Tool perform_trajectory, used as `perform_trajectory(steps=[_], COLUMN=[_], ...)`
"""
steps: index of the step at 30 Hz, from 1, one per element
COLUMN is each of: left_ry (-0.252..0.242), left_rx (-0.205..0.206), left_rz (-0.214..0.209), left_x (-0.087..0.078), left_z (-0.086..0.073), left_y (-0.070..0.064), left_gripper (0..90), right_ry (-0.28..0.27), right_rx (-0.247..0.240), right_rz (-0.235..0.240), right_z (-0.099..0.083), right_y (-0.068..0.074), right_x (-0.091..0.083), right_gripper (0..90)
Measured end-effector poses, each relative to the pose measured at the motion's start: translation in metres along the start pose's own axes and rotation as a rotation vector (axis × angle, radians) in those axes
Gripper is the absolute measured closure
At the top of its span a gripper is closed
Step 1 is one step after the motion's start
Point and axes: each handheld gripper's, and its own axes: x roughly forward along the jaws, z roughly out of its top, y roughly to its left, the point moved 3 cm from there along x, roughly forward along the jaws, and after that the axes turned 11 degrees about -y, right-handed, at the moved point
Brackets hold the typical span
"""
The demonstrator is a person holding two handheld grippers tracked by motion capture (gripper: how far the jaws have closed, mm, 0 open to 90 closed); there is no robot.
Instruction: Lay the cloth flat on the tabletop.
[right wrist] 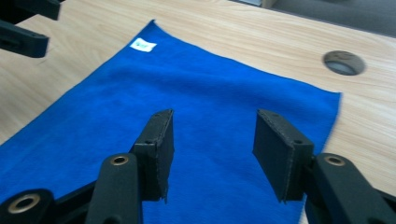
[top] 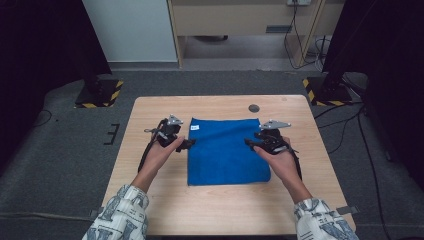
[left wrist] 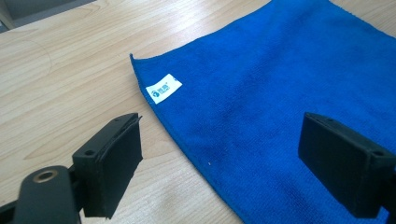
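A blue cloth (top: 226,150) lies flat on the wooden table (top: 150,200), with a small white label (top: 194,128) at its far left corner. My left gripper (top: 189,144) is open at the cloth's left edge; in the left gripper view the cloth (left wrist: 280,107) and its label (left wrist: 163,87) lie between and beyond the jaws, which straddle the edge. My right gripper (top: 248,142) is open above the cloth's right part. In the right gripper view the cloth (right wrist: 201,102) spreads under the parted jaws, and the left gripper's black jaws (right wrist: 25,39) show at the top left.
A round dark cable hole (top: 254,108) sits in the table beyond the cloth, also seen as a grey hole (right wrist: 344,62). Two stand bases with yellow-black stripes (top: 97,95) (top: 322,92) rest on the floor past the table's far corners.
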Motion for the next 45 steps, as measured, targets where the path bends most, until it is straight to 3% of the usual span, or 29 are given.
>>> perform_trajectory(steps=[6,13,23,25,35,45], left_ry=[0.015,-0.024,-0.040,-0.033,-0.038,-0.033], left_rx=[-0.009,-0.062,-0.101,-0.090,-0.114,-0.123], left_rz=[-0.003,-0.011,-0.006,0.018,0.052,0.078], left_x=[0.000,-0.004,-0.009,-0.012,-0.032,-0.043], left_z=[-0.012,-0.022,-0.029,-0.031,-0.033,-0.041], left_y=[-0.001,0.001,0.009,0.014,0.031,0.036], left_gripper=[12.4,12.5,12.6,12.6,12.6,11.7], right_ry=[0.010,0.013,0.034,0.040,0.044,0.057], right_rx=[-0.019,-0.019,-0.037,-0.033,-0.041,-0.038], right_rz=[0.046,0.095,0.130,0.138,0.179,0.219], right_z=[-0.002,-0.004,-0.008,-0.008,-0.010,-0.015], right_y=[0.018,0.038,0.058,0.063,0.088,0.108], right_x=[0.007,0.016,0.024,0.025,0.033,0.040], right_gripper=[50.8,52.2,53.3,53.5,47.4,44.3])
